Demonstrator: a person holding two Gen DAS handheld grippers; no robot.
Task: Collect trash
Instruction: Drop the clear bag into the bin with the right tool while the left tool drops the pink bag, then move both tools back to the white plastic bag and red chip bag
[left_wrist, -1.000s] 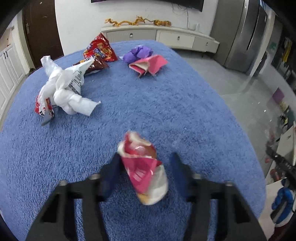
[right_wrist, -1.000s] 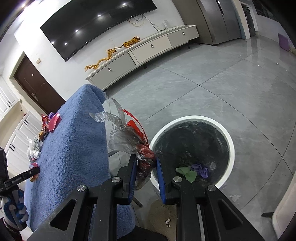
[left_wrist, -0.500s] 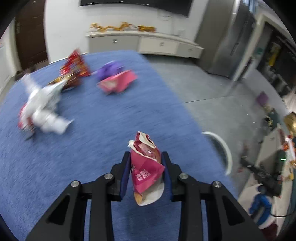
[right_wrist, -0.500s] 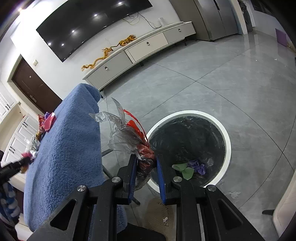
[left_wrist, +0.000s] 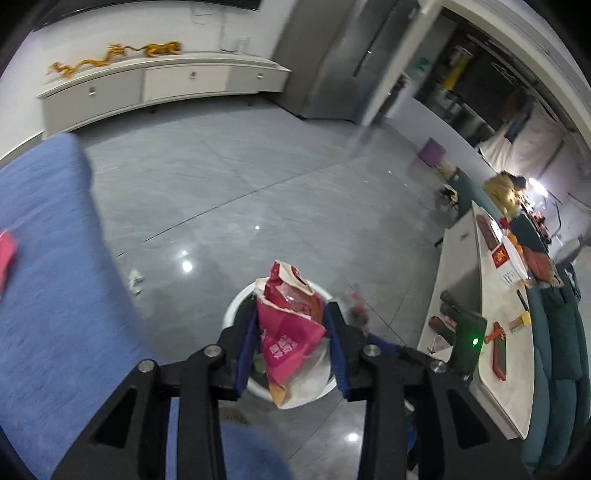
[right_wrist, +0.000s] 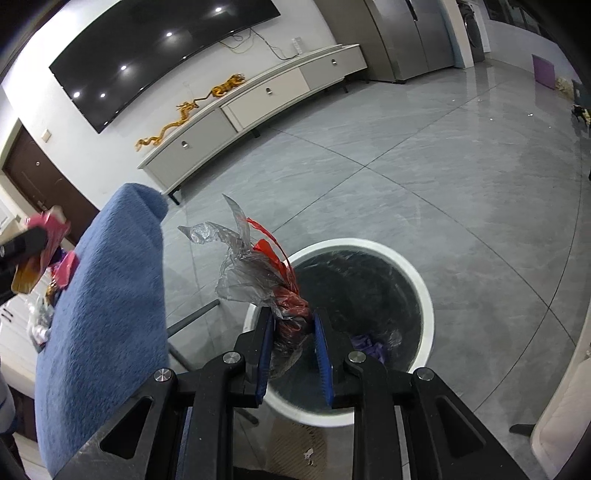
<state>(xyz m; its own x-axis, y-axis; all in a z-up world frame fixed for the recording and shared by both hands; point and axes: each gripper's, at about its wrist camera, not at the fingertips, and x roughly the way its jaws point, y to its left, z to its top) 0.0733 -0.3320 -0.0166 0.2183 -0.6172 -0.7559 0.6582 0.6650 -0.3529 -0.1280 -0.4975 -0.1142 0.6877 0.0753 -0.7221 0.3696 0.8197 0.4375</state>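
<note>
So here's where it's at. Closest to the lens in the left wrist view, the left hand-held gripper (left_wrist: 291, 343) is clamped on a torn pink snack bag (left_wrist: 286, 328), blue pads pressed on both sides. Its jaws have just been opening a touch, but the bag is plainly between them and not dropping. The bag's long axis runs roughly upright along the fingers, ripped mouth at the top, crumpled bottom hanging below the pads.

Over on the right, the right hand-held gripper (right_wrist: 293, 339) sits narrow and pinched on a wad of clear plastic wrap with red ribbon (right_wrist: 269, 280), the loose film fanning up and to the left of the pads.

The bit that matters: the white-rimmed trash bin (right_wrist: 424, 295) with its black liner is straight ahead and below both grippers. In the right wrist view the wad hangs over the near-left part of the rim, so I'd guess it wants a nudge further in before letting go. In the left view the bin (left_wrist: 236, 310) is right behind the snack bag, mostly hidden by it. Both look about equally close; I can't call which is nearer.

Already some purple scrap (right_wrist: 369, 345) in the bin. Off to the left, the blue-covered bench (right_wrist: 107, 295) has more wrappers left at its far end. Beyond that, grey floor tiles and the TV cabinet.
</note>
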